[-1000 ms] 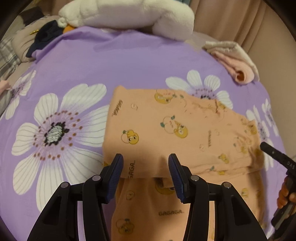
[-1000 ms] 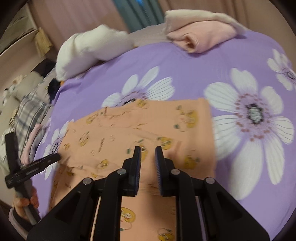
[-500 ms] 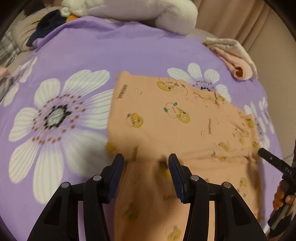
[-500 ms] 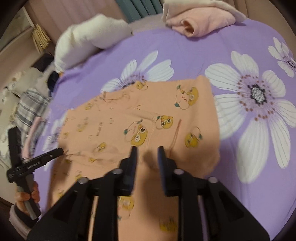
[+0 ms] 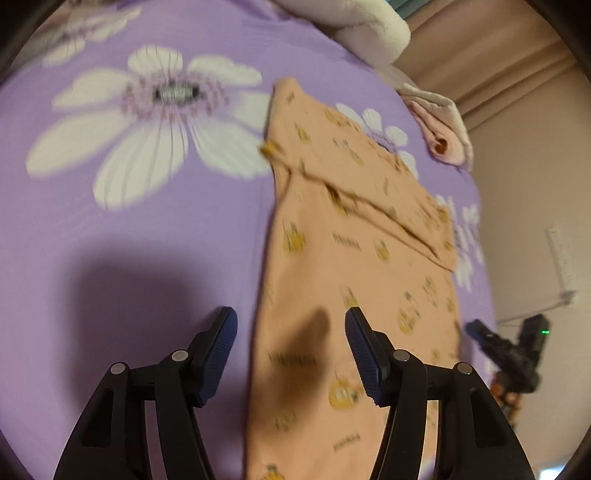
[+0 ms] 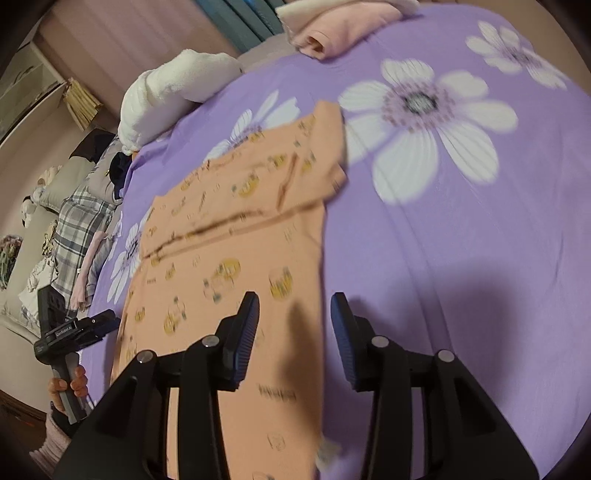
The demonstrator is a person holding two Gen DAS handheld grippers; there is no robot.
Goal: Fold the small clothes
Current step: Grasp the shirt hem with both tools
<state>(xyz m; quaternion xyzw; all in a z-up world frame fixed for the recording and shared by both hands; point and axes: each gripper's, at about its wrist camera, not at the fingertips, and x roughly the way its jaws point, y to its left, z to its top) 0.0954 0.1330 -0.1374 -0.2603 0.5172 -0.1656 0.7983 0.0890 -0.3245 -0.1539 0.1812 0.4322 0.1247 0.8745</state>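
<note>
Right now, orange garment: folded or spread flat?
Partly folded: the orange garment has its far end doubled back, that layer's edge crossing the rest, which lies flat.

Bare purple bedsheet (image 5: 122, 236) lies open to the left of the orange garment (image 5: 354, 302); in the right wrist view, bare sheet (image 6: 461, 240) to its right is equally unobstructed. Far edge of bed is occupied: white plush bundle (image 6: 173, 92) and folded pink-and-cream pile (image 6: 332, 33). Plaid and grey clothing (image 6: 79, 225) crowds one side edge, apparently off the sheet; frames blurred. Garment's upper part is folded over, forming a raised ridge
</note>
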